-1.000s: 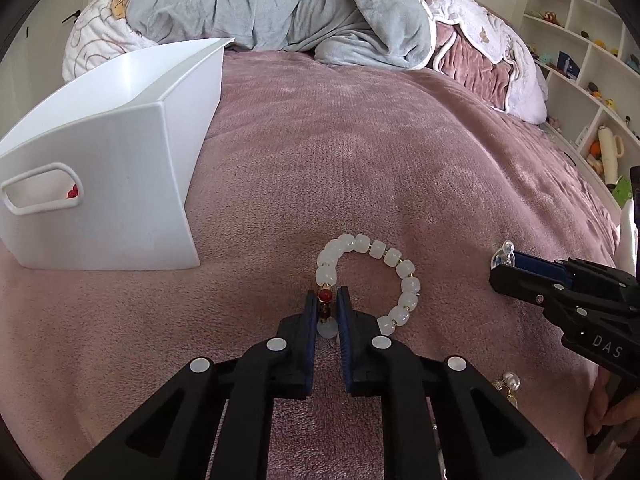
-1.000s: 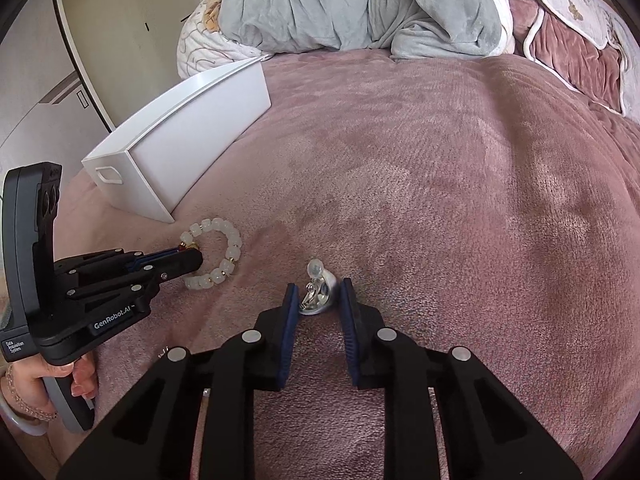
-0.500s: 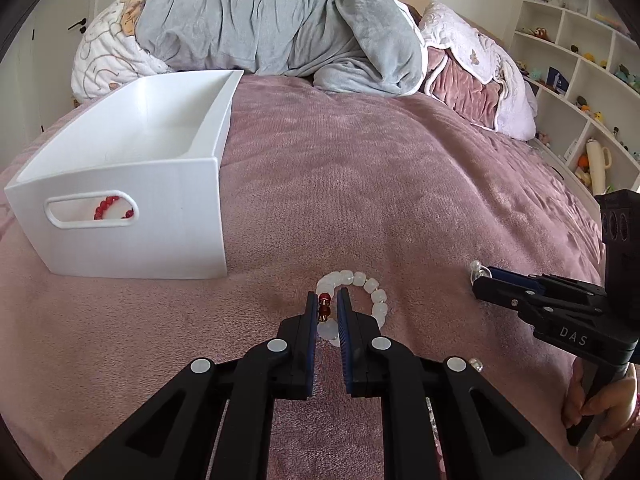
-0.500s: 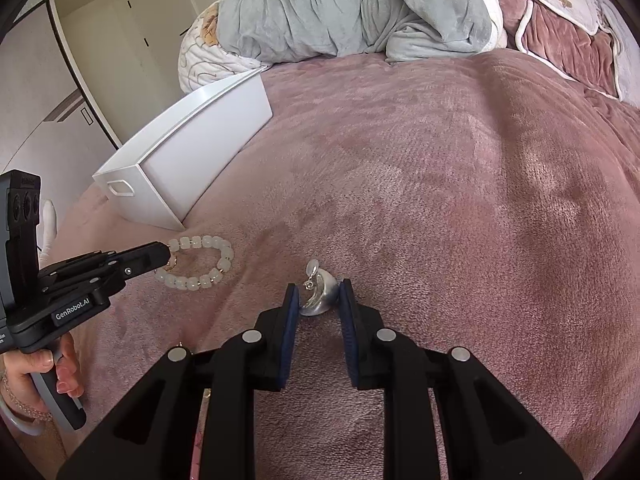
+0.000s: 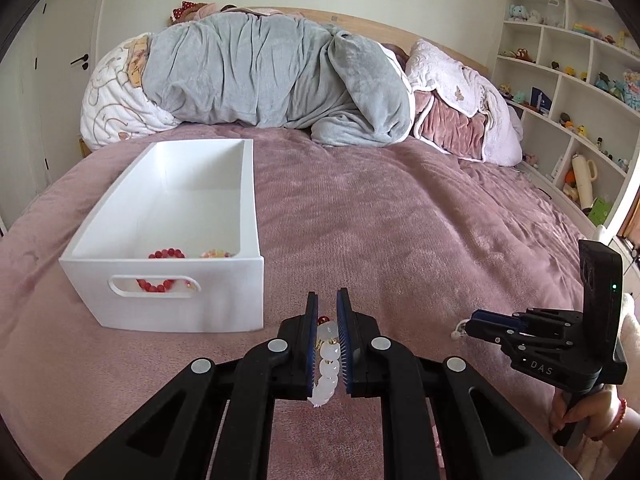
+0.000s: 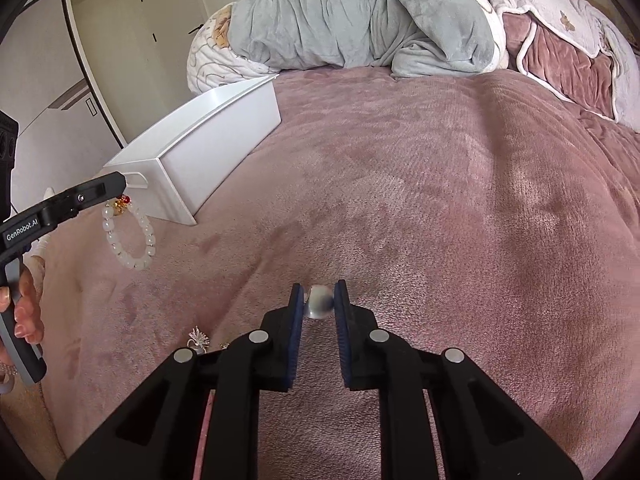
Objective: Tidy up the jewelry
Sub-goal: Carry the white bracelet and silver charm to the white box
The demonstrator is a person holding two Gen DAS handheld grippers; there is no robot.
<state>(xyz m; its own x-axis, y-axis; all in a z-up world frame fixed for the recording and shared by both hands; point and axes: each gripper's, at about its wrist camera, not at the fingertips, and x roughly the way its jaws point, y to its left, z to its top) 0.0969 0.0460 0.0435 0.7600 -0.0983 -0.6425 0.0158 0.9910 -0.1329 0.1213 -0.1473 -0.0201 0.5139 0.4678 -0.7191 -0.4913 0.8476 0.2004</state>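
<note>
My left gripper [image 5: 327,312] is shut on a white bead bracelet [image 5: 326,364] with a red bead, lifted off the pink bedspread; the bracelet hangs below its tips in the right wrist view [image 6: 128,236]. A white box [image 5: 168,280] stands just ahead to the left, holding a red bead bracelet [image 5: 164,256] and another small piece. My right gripper [image 6: 318,300] is shut on a silver pearl earring [image 6: 319,302], raised above the bed. The right gripper also shows at the right of the left wrist view [image 5: 476,318].
The white box also shows in the right wrist view [image 6: 208,152]. A small silver ornament [image 6: 199,337] lies on the bedspread near the front left. A grey blanket [image 5: 272,76] and pillows are heaped at the head of the bed. Shelves [image 5: 568,80] stand to the right.
Both grippers have lifted from the bedspread. The white bracelet has come off the bed and now hangs from my left gripper; the earring has risen with my right gripper.
</note>
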